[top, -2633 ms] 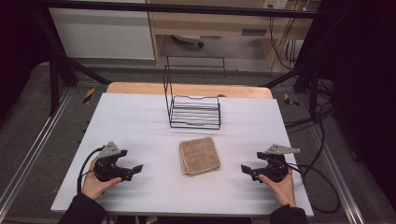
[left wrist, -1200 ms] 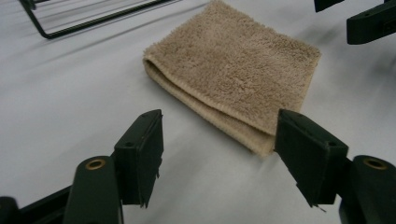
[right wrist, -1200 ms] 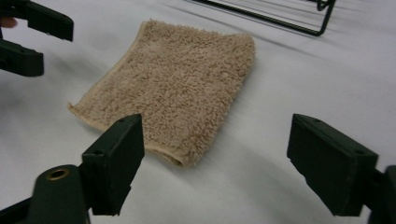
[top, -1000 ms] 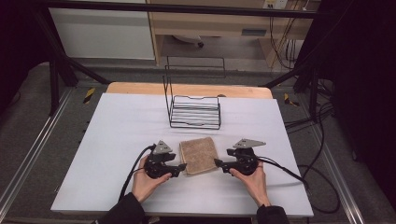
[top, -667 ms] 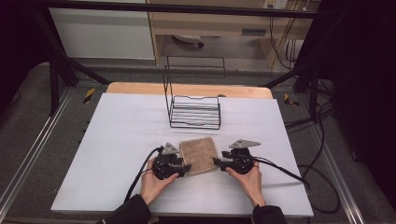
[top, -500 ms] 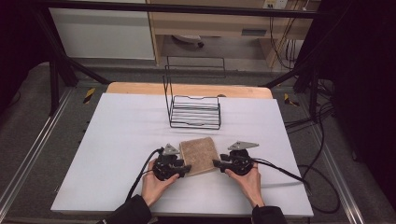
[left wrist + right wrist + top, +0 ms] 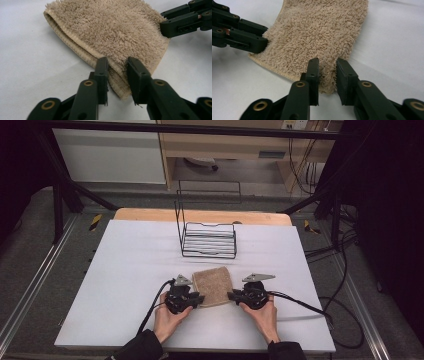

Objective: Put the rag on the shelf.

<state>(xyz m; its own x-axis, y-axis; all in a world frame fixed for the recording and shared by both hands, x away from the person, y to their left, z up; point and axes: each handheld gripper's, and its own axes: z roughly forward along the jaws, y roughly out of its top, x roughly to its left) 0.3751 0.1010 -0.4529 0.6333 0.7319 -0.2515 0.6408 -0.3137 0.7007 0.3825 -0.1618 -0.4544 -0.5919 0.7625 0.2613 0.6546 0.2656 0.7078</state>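
Both grippers are at the near corners of the folded tan towel [image 7: 214, 285], which lies flat on the white tabletop [image 7: 125, 265], a little toward 6 o'clock of centre. The left gripper [image 7: 117, 72] has its fingers narrow, astride the towel's hemmed corner at 7 o'clock, the pile bunched between them. The right gripper [image 7: 327, 72] does the same at the 5 o'clock corner. Both appear to pinch cloth, though how firmly I cannot tell. The step in hand looks like taking hold of the two near corners. Next would likely be an even lift, both hands together, so the folded layers do not slip apart. At 12 o'clock beyond the towel stands a black wire rack [image 7: 207, 237], apart from it; a forward sweep could catch it.
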